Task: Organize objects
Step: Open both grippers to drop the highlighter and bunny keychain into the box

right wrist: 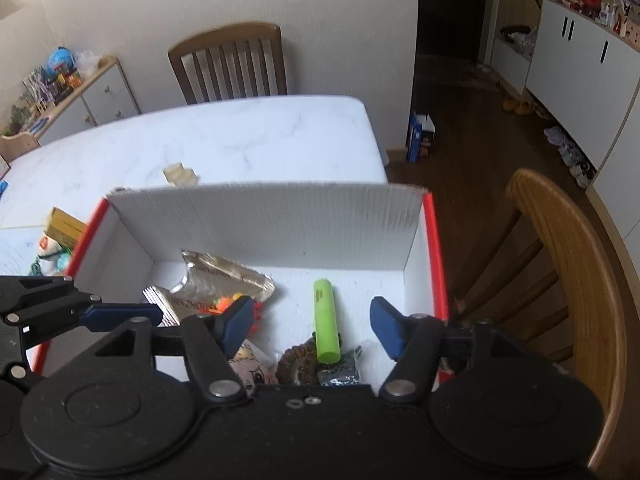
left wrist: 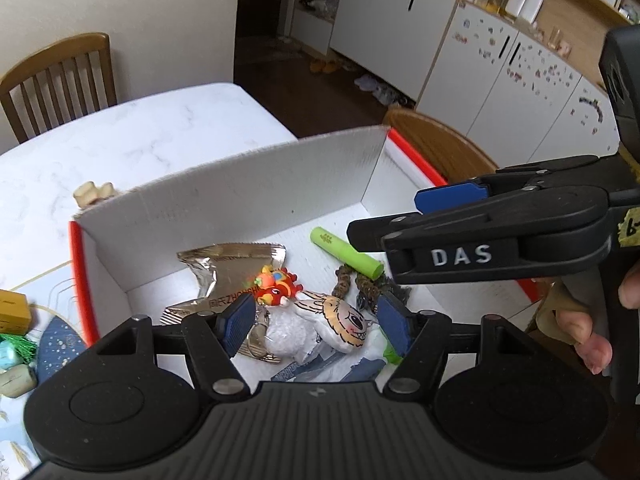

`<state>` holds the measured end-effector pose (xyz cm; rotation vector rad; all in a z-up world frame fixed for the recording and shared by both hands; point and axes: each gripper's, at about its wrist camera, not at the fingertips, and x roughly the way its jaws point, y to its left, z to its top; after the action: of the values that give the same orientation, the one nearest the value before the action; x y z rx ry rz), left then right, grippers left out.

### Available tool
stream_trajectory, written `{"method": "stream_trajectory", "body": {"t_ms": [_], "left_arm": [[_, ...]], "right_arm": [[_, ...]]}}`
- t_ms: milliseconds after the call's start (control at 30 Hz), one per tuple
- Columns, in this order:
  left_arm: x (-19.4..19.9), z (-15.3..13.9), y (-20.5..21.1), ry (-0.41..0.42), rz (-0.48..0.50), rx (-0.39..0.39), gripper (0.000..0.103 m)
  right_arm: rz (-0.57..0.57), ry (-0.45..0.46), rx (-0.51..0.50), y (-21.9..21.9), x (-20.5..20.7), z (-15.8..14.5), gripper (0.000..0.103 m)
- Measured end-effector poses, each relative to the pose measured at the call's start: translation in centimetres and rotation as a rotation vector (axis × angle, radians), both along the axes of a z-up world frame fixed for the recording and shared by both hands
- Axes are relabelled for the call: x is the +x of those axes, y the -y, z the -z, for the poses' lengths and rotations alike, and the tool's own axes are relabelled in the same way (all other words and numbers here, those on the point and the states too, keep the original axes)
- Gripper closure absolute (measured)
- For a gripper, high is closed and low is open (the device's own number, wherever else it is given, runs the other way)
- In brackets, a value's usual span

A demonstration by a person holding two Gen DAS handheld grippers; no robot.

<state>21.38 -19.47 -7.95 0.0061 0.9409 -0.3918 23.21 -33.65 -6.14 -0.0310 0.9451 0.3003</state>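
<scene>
Two tongs, left (left wrist: pixel 316 328) and right (right wrist: pixel 312 328), gape empty above one box (right wrist: pixel 280 228) holding one green tube (right wrist: pixel 326 320).

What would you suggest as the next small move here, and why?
Probably swing the left gripper over to the loose items left of the box, such as the yellow block. Both grippers hang open and empty above the box, the green tube and plush toy already lie inside, and things remain on the table.

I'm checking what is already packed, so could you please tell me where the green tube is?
The green tube lies inside the white box, right of the foil packet, its near end resting on the brown beads.
</scene>
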Motion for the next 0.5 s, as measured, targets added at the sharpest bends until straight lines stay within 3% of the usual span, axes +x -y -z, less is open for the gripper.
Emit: {"method": "stream_trajectory", "body": {"t_ms": [500], "left_arm": [[-4.2, -4.5, -5.0, 0.109, -0.083, -0.06, 0.029]], "right_arm": [[-0.03, 0.128, 0.04, -1.6, -4.1, -5.2, 0.019]]}}
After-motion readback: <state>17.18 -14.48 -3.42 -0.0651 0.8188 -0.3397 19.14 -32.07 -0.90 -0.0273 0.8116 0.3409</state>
